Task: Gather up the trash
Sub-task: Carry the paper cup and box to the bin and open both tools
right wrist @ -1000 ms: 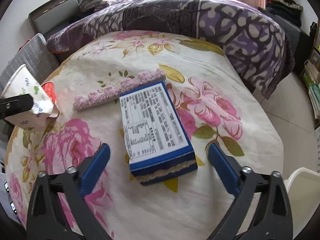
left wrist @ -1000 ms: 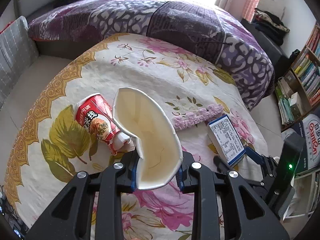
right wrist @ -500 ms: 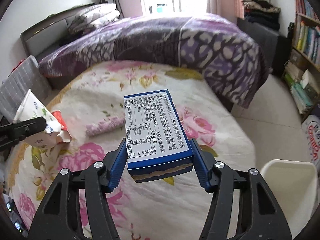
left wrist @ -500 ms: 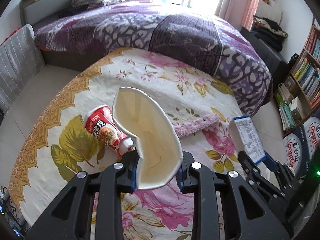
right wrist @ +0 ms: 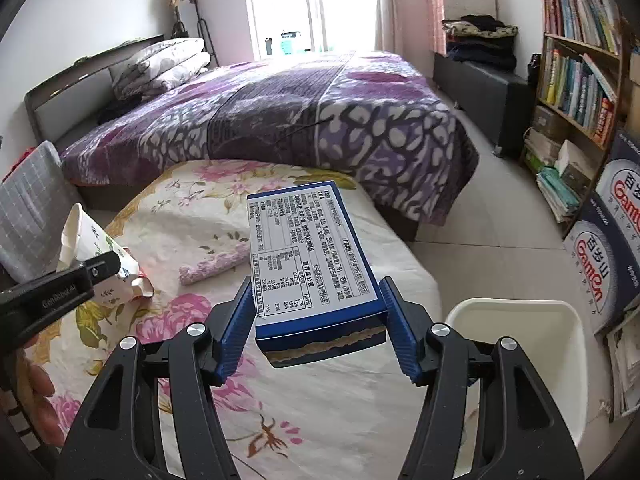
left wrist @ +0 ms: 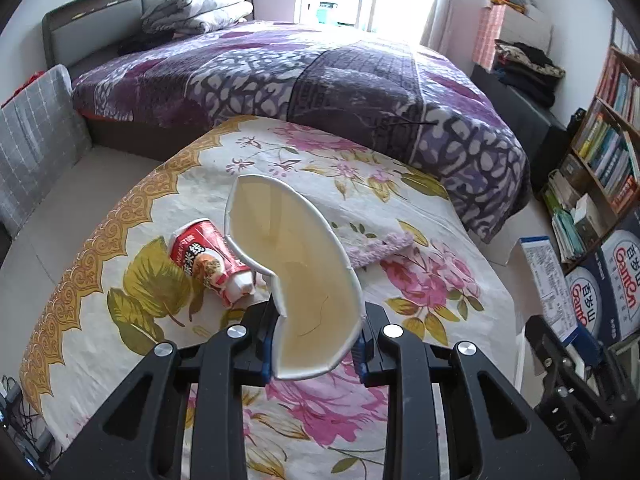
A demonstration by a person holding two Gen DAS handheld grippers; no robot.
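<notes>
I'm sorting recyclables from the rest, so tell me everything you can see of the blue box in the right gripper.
The blue box is a flat rectangular carton, apparently cardboard, with blue edges and a white printed panel of small text and a table facing up. Its near end shows a tan picture band on dark blue. It looks intact and closed. The right gripper is shut on it, blue pads pressing its two long sides, holding it clear above the floral cloth, far end tilted upward. Nothing else touches it.
</notes>
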